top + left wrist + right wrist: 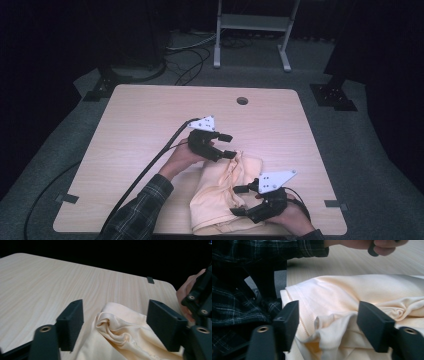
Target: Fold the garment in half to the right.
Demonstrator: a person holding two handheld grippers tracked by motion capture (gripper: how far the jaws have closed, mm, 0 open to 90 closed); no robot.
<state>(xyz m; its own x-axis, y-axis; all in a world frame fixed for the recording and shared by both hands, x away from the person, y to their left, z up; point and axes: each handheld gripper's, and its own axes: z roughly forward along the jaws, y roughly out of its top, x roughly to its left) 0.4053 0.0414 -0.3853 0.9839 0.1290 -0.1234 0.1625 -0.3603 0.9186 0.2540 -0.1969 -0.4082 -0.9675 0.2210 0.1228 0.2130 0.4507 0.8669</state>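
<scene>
On the near right part of the desk (150,115) lies a cream garment (220,197), folded into a rough bundle with a puckered ridge along its top.

Left tool (224,145): released, jaws standing apart at the bundle's far corner; in the left gripper view the cloth (120,332) sits between the two pads without either pressing it. Plaid sleeve (145,207) comes in behind it.

Right tool (244,200): also released, jaws spread at the near right edge of the garment. The right gripper view shows a hemmed fold (332,322) rising between the pads, untouched.

Judgement: fold just set down, next grip not yet taken. To do it well, pick each new hold on a single clean edge rather than the bunched ridge; pinch both layers at the hem so the fold does not slide apart; lift both tools evenly to avoid dragging the bundle toward the desk's edge.

Containers: none on the desk; one round cable hole (242,100) near the far edge, nothing in it.
</scene>
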